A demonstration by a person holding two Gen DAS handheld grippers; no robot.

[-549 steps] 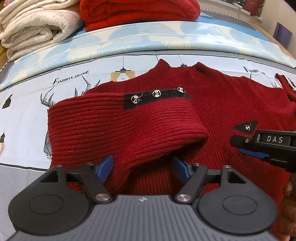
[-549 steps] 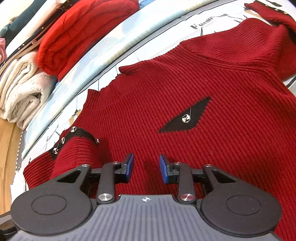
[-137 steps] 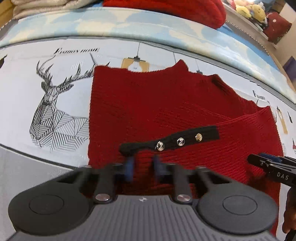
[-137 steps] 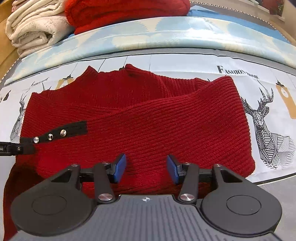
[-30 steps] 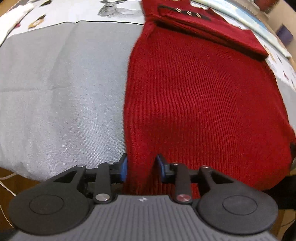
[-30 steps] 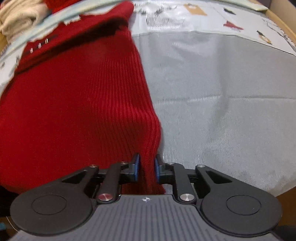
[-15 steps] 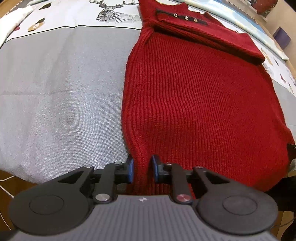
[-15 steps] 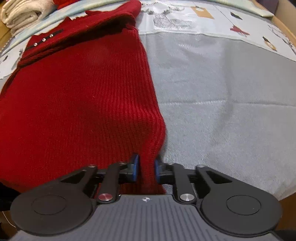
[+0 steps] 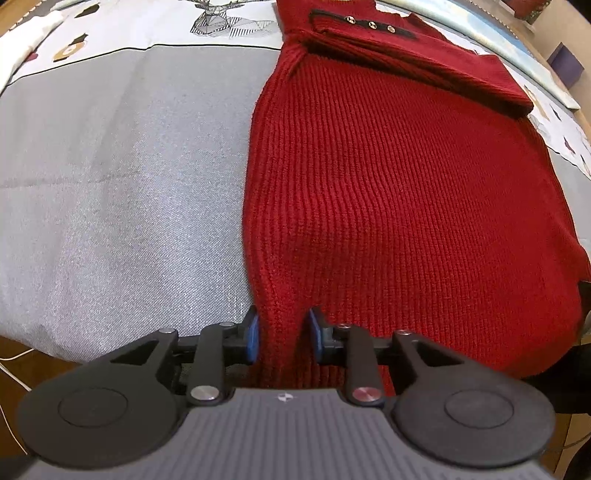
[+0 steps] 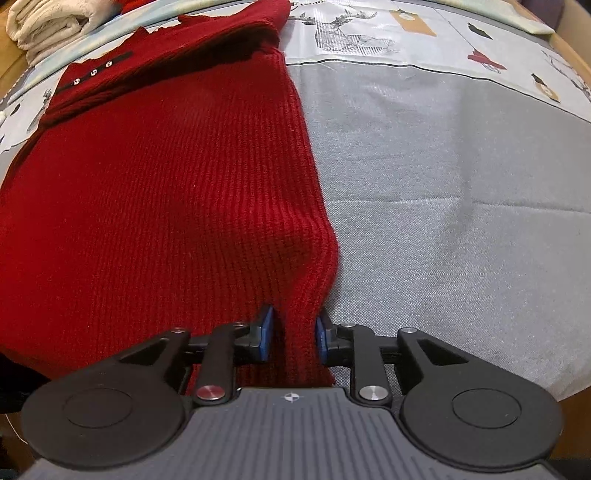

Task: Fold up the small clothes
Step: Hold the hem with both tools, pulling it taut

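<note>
Red knit sweater (image 9: 388, 192) spread lengthwise ahead of both claws on a grey bedsheet (image 9: 122, 177), sleeves folded across its far end, one cuff with three metal studs (image 9: 369, 25). Near hem bunched up into each claw. Left gripper (image 9: 283, 334) at the hem's left corner, jaws opening, knit filling the gap between the blue pads (image 9: 252, 332) and touching them. Right gripper (image 10: 293, 332) at the right corner, jaws likewise opening, fabric wedged between its pads. Deer-print sheet section (image 10: 351, 33) beyond the sweater; folded cream blankets (image 10: 48, 22) far off left of the right claw.
</note>
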